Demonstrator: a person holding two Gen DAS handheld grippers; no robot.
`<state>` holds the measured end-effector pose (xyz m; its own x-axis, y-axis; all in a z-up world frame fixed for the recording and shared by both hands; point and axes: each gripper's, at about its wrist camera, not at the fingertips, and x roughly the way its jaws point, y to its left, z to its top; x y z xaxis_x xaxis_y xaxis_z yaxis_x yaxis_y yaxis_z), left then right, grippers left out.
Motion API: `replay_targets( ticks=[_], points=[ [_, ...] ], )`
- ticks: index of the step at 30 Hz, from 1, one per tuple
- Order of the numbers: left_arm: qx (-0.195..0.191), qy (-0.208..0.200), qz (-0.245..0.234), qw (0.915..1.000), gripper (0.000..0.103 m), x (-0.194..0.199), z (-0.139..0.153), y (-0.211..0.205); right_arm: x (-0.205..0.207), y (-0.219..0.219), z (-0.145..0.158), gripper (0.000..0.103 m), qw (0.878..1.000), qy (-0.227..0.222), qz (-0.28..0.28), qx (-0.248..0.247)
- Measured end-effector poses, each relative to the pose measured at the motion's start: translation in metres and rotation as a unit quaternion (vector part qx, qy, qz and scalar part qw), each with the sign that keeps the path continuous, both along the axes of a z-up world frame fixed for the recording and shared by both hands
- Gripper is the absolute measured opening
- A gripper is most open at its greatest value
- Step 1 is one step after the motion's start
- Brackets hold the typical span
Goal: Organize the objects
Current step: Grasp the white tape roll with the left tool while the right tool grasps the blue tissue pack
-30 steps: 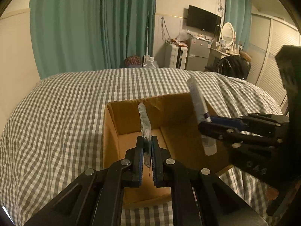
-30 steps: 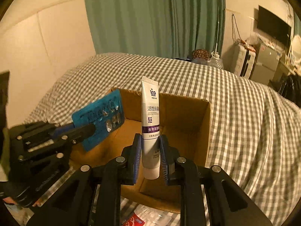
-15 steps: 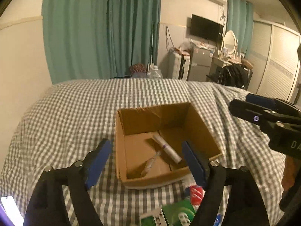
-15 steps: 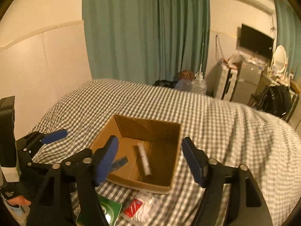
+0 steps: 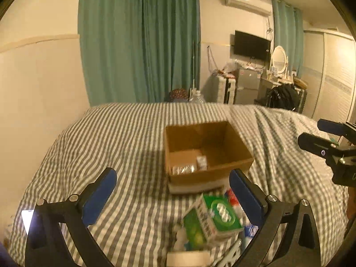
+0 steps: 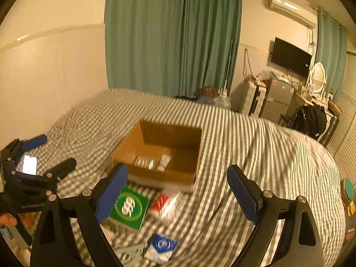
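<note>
An open cardboard box (image 5: 233,140) (image 6: 189,155) sits on the checked bedspread (image 5: 111,146). Inside it lie a pill blister (image 5: 184,168) (image 6: 145,162) and a white tube (image 5: 201,162) (image 6: 165,160). My left gripper (image 5: 172,194) is open and empty, drawn back from the box, above a green-and-white box (image 5: 213,218) (image 6: 130,208). My right gripper (image 6: 176,188) is open and empty too, also back from the box; it shows at the right edge of the left wrist view (image 5: 322,138). A red-and-white packet (image 6: 165,203) and a blue-and-white packet (image 6: 161,247) lie near the green box.
A lit phone (image 6: 30,164) (image 5: 27,220) lies on the bed at the left. Green curtains (image 5: 140,44), a wall television (image 5: 251,44), a small fridge (image 6: 277,98) and a black bag (image 6: 309,118) stand beyond the bed. A hand (image 6: 9,219) holds the left gripper.
Both grippers opened and dropped the pill blister and the tube into the box, then pulled back and up. The loose packets in front of the box came into view.
</note>
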<state>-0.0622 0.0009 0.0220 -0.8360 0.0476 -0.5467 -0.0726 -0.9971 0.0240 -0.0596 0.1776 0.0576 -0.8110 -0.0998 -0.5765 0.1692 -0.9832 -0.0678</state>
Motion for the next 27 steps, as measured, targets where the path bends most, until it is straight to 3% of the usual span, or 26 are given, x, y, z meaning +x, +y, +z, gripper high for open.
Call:
replay_targets(
  ticks=[6, 12, 18, 27],
  points=[
    [-0.019, -0.045, 0.022, 0.9986, 0.103, 0.016, -0.052, 0.0, 0.002, 0.005, -0.08, 0.091, 0.997, -0.078, -0.015, 0.005],
    [-0.018, -0.109, 0.017, 0.9937, 0.103, 0.018, -0.101, -0.002, -0.003, 0.002, -0.151, 0.091, 0.986, -0.164, -0.024, 0.009],
    [0.001, -0.163, -0.006, 0.9866, 0.103, 0.02, -0.135, 0.01, -0.007, -0.003, -0.185, 0.091, 0.978, -0.208, -0.023, 0.016],
    [0.012, -0.204, -0.007, 0.9789, 0.103, 0.011, -0.174, 0.013, -0.01, -0.002, -0.219, 0.091, 0.965, -0.258, -0.025, 0.029]
  ],
)
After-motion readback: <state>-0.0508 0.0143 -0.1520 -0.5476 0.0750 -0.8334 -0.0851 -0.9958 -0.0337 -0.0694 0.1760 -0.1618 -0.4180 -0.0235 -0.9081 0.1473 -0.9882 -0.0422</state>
